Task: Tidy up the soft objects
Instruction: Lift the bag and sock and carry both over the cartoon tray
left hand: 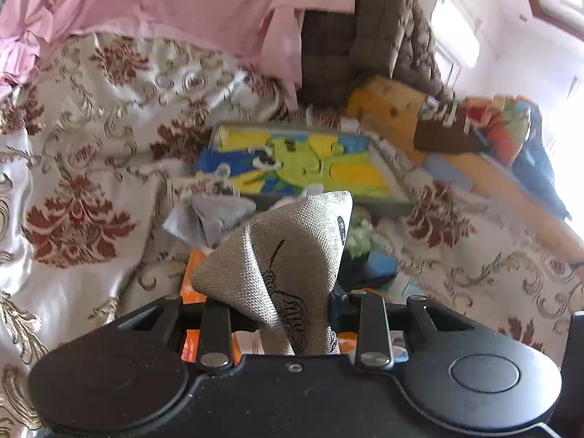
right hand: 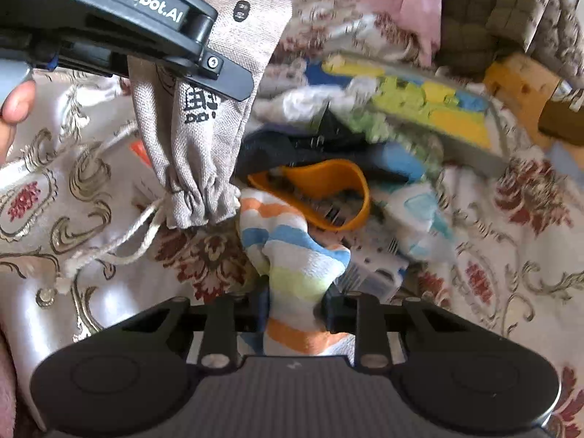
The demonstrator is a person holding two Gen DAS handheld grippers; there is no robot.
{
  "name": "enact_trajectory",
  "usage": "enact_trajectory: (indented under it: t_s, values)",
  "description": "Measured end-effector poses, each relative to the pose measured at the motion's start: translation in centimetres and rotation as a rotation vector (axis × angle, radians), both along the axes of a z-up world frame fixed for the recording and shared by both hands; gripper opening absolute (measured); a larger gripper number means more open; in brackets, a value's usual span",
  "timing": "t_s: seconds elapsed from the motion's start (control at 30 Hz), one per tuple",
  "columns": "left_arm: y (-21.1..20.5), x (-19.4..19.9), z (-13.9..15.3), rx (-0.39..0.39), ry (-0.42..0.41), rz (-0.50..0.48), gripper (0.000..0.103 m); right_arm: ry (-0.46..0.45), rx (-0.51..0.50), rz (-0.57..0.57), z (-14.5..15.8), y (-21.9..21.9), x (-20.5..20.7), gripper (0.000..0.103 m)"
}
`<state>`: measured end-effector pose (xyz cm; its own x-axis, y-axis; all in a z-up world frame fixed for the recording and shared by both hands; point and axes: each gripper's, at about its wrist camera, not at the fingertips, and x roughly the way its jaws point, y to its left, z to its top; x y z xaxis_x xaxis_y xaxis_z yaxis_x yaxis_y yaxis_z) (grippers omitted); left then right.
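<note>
Both jaws are clamped, left gripper (left hand: pixel 292 323) on a pouch (left hand: pixel 281 255), right gripper (right hand: pixel 294 312) on a striped sock (right hand: pixel 292 255) bunched between them, whose thin pinch could slip free when lifted

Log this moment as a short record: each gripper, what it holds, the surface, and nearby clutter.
left gripper: shut on beige drawstring pouch, lifted off the bed
right gripper: shut on striped sock
surface: floral bedspread
clutter: orange band, colourful puzzle board, pink cloth
person: fingers at the left edge of the right wrist view
</note>
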<state>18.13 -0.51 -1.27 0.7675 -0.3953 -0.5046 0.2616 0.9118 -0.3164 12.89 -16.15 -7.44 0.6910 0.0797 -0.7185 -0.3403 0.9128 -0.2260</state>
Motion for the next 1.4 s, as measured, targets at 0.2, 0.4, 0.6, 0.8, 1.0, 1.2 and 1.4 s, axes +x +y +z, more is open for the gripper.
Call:
enact_trajectory:
  t_s: [0.2,0.4,0.6,0.8,1.0,1.2,1.4]
  values:
    - [1.6,-1.6,1.7,-0.075,-0.058,0.058,0.035,-0.198,-0.093,0.064,1.6,0.8,-2.2,0.029]
    - [2.4,-3.3,3.3,-0.090,-0.106,0.121,0.035,-0.326,-0.047,0.061,3.8,0.1,-3.6,0.029]
    - [2.5,-5.2,4.6,-0.091,-0.175,0.149,0.035,-0.394,0.053,0.034,5.3,-1.3,-4.1,0.029]
    - [2.4,-4.9,6.2,-0.047,-0.215,0.181,0.035,-0.474,0.111,0.014,7.9,-3.1,-4.4,0.029]
    - [1.4,-1.2,9.7,-0.031,-0.280,0.149,0.036,-0.514,0.155,-0.017,11.1,-5.7,-0.6,0.030]
    - [-1.2,7.1,10.6,-0.063,-0.272,0.127,0.037,-0.571,0.163,-0.057,12.3,-7.8,8.3,0.030]
    - [-4.3,16.8,8.3,-0.072,-0.193,0.229,0.037,-0.560,0.229,-0.165,9.9,-9.8,16.7,0.030]
